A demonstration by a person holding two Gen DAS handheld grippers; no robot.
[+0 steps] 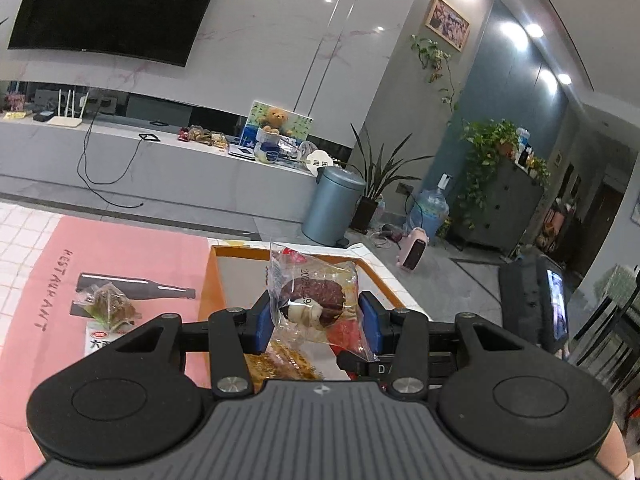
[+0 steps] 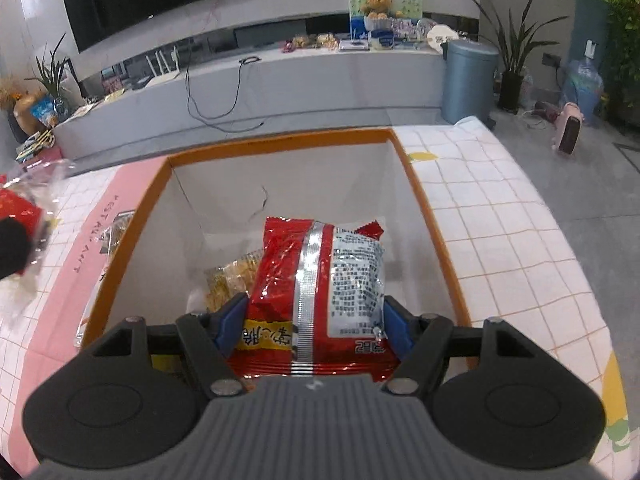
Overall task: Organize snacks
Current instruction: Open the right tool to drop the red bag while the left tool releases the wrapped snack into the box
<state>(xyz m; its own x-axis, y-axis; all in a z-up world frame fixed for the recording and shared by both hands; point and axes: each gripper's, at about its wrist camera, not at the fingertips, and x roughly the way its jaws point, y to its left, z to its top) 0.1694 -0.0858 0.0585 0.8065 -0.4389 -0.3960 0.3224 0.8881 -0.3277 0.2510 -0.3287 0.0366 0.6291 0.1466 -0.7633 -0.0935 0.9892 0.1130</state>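
the red snack bag [image 2: 316, 292] hides most of the yellow packet [image 2: 228, 280] behind it in the orange-rimmed box [image 2: 436, 240]. at the left edge, a clear wrapper [image 2: 28, 208] is cut off and blurred.

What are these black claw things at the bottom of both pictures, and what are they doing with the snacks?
They are hand-held two-finger grippers, one in each of a person's hands, each carrying a camera that looks along its fingers. One picture comes from the left gripper, which pinches a clear-wrapped chocolate pastry. The other comes from the right gripper, which holds a red snack bag over an orange-rimmed box; a yellowish packet already lies inside. The box stands on a checked tablecloth beside a pink mat, where a small green-filled packet lies.
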